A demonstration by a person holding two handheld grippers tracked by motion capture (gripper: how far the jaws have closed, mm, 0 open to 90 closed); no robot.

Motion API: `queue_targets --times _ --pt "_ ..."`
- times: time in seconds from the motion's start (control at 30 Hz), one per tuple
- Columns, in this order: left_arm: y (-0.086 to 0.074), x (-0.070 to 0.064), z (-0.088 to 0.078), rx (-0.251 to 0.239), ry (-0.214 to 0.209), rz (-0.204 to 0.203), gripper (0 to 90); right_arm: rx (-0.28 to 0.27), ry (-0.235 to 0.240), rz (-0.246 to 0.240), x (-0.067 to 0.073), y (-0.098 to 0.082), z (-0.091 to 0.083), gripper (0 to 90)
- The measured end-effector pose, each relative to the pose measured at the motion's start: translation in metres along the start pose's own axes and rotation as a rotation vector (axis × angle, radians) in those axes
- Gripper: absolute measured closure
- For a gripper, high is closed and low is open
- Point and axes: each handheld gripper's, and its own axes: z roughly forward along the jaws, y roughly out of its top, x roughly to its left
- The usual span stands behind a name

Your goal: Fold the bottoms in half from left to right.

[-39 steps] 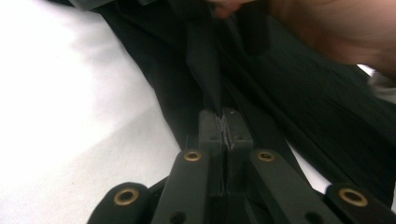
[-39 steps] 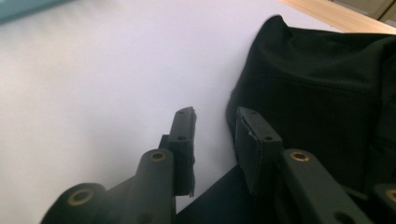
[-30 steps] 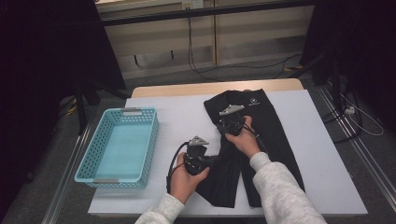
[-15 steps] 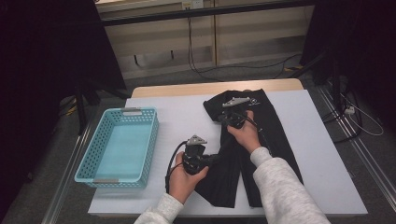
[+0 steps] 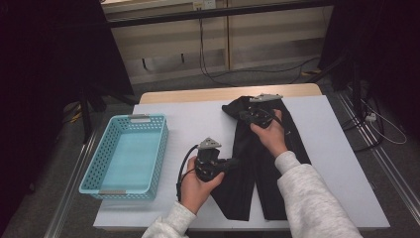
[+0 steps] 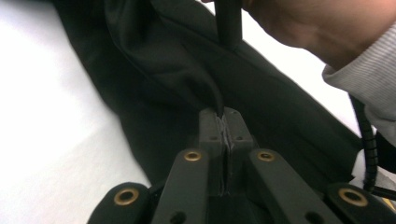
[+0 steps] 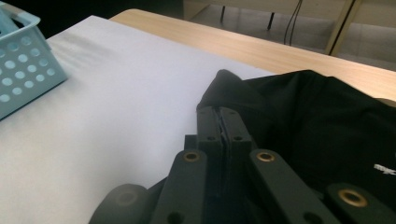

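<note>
— What sits at the left of the frame?
— A light-blue perforated plastic basket [image 5: 126,156] on the white table sheet [image 5: 198,124]; at lower centre my left gripper [image 5: 236,162] is pinched tight on a fold of the black fabric trousers [image 5: 262,168].
— And further right?
— My right gripper [image 5: 241,116], upper centre, has just clamped onto the trousers' top edge; jaws fully together.
</note>
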Motion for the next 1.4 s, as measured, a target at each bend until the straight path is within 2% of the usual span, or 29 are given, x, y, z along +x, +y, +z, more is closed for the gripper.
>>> queue_targets --times 0.17,0.27,0.37,0.43,0.47,0.5,0.53,0.57,0.6,0.63,0.67,0.7,0.73,0.77,0.8,0.83,0.87,0.93,0.97,1.07,1.17,1.4 --pt "0.008 -0.008 0.003 -0.012 -0.03 0.013 88.5 -0.013 -0.006 0.023 -0.009 0.004 -0.007 88.2" --pt "0.014 -0.013 0.006 -0.019 -0.051 0.027 88.5 -0.014 -0.014 0.02 -0.013 0.007 -0.012 88.2" --pt "0.021 -0.02 0.012 -0.033 -0.089 0.038 88.3 -0.018 -0.027 0.027 -0.02 0.008 -0.02 88.2" --pt "0.025 -0.028 0.017 -0.046 -0.139 0.049 87.8 -0.031 -0.045 0.033 -0.028 0.011 -0.029 88.3" --pt "0.027 -0.031 0.019 -0.054 -0.152 0.07 85.9 -0.037 -0.055 0.036 -0.033 0.012 -0.034 88.3" --pt "0.029 -0.034 0.02 -0.066 -0.143 0.095 80.8 -0.045 -0.071 0.037 -0.039 0.013 -0.041 88.3" --pt "0.03 -0.035 0.019 -0.077 -0.118 0.117 71.0 -0.058 -0.085 0.044 -0.046 0.015 -0.048 88.3" --pt "0.031 -0.033 0.016 -0.103 -0.104 0.13 57.0 -0.065 -0.098 0.05 -0.054 0.015 -0.056 88.3" --pt "0.031 -0.03 0.013 -0.112 -0.091 0.138 47.4 -0.063 -0.13 0.05 -0.063 0.014 -0.063 88.3" --pt "0.03 -0.024 0.01 -0.108 -0.062 0.151 44.0 -0.059 -0.172 0.054 -0.073 0.012 -0.07 88.3" --pt "0.028 -0.018 0.008 -0.11 -0.036 0.153 38.1 -0.063 -0.203 0.084 -0.084 0.007 -0.075 88.2" --pt "0.026 -0.011 0.005 -0.105 -0.019 0.146 31.8 -0.061 -0.211 0.113 -0.094 0.001 -0.078 85.4" --pt "0.024 -0.004 0.004 -0.095 -0.004 0.129 28.6 -0.018 -0.226 0.11 -0.101 -0.005 -0.078 71.8" --pt "0.021 0.002 0.002 -0.089 0.021 0.134 26.2 0.029 -0.269 0.093 -0.104 -0.01 -0.078 59.0" --pt "0.019 0.008 0.0 -0.085 0.042 0.146 23.8 0.033 -0.268 0.07 -0.104 -0.015 -0.078 61.1" --pt "0.016 0.013 -0.001 -0.073 0.057 0.149 21.9 0.028 -0.233 0.073 -0.103 -0.021 -0.078 60.2" --pt "0.014 0.018 -0.002 -0.063 0.071 0.147 19.9 0.027 -0.235 0.075 -0.101 -0.025 -0.079 55.6" --pt "0.009 0.027 -0.004 -0.044 0.095 0.151 18.1 0.071 -0.227 0.024 -0.093 -0.032 -0.078 48.1" --pt "0.007 0.03 -0.004 -0.039 0.103 0.141 16.7 0.074 -0.221 0.021 -0.088 -0.035 -0.078 46.7" --pt "0.002 0.04 -0.005 -0.014 0.122 0.145 14.9 0.093 -0.177 -0.019 -0.073 -0.043 -0.079 43.1" --pt "-0.003 0.048 -0.007 -0.003 0.139 0.142 13.0 0.098 -0.133 -0.033 -0.058 -0.052 -0.084 38.5" --pt "-0.009 0.062 -0.011 0.004 0.168 0.137 11.6 0.118 -0.108 -0.061 -0.033 -0.077 -0.099 31.2"
